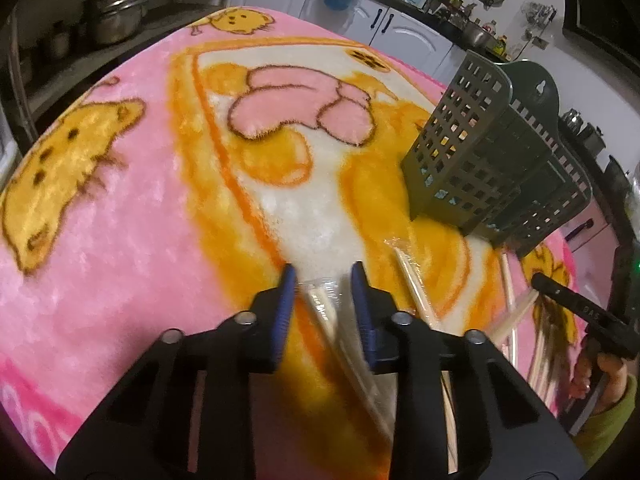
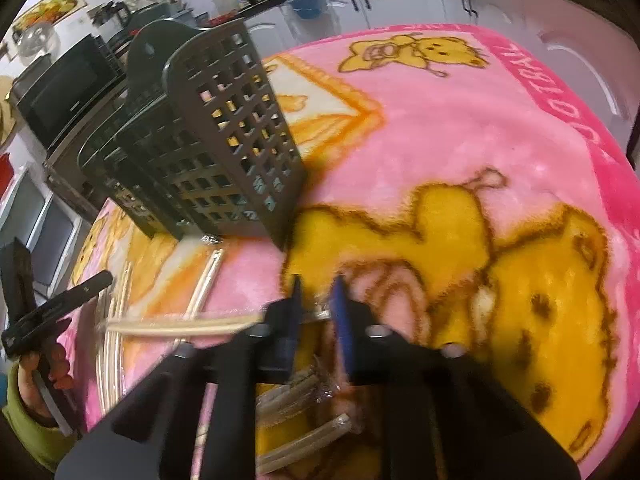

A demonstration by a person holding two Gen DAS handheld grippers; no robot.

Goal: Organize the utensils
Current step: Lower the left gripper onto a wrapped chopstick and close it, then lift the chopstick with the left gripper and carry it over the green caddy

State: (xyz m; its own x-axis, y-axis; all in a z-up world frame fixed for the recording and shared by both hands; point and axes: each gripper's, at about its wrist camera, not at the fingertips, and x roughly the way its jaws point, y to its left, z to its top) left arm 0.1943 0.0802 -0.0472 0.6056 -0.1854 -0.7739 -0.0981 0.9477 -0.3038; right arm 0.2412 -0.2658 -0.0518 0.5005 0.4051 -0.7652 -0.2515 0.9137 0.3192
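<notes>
Wrapped chopsticks (image 1: 324,312) in clear plastic lie on the pink cartoon blanket (image 1: 132,216), their lower ends hidden under the left claw (image 1: 323,280), which pinches the wrapper. The right claw (image 2: 318,292), blurred, stands nearly closed over another wrapped pair (image 2: 180,326); whether it grips is unclear. Behind stands a dark perforated caddy (image 1: 476,152). Blanket lettering is cut off.

I see my left gripper (image 1: 324,276) and right gripper (image 2: 318,286) both angled downward, blue-padded jaws narrowed, a hand (image 1: 608,376) on each handle
</notes>
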